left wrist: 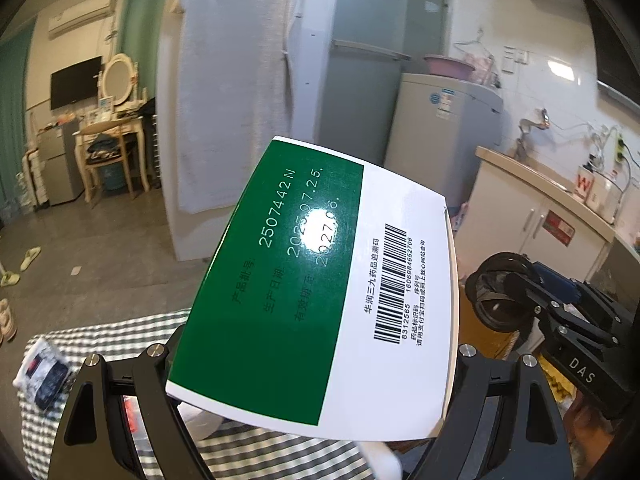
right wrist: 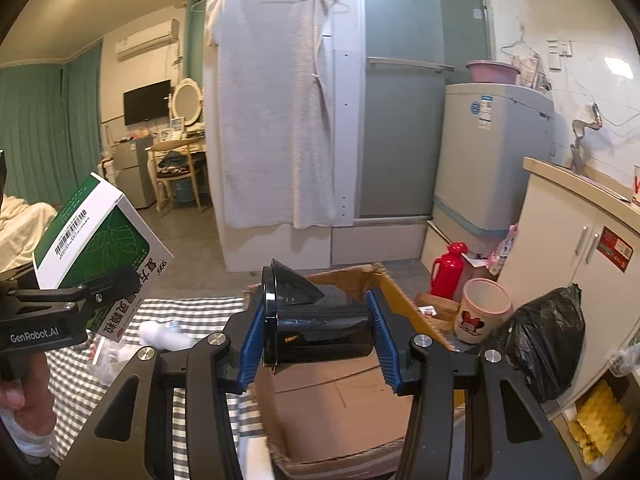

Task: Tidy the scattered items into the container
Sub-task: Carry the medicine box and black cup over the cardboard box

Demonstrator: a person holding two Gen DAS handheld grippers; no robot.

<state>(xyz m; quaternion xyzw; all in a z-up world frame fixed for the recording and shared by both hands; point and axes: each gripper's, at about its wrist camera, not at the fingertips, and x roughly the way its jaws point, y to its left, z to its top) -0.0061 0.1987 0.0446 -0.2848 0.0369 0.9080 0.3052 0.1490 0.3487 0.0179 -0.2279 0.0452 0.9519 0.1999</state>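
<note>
The medicine box is glossy card, dark green over most of one face and white at one end, with a black barcode, printed batch numbers and a bright glare spot; in the right wrist view its side shows a pale leaf drawing. The left gripper has its fingers clamped on the box's lower edge, holding it tilted in the air above the checked cloth, left of the cardboard box. The right gripper grips a shiny black plastic cylinder with a wide rim and a cone-shaped part, squeezed between blue ribbed pads directly over the cardboard box's open, plain brown interior, whose rim is torn and ragged.
</note>
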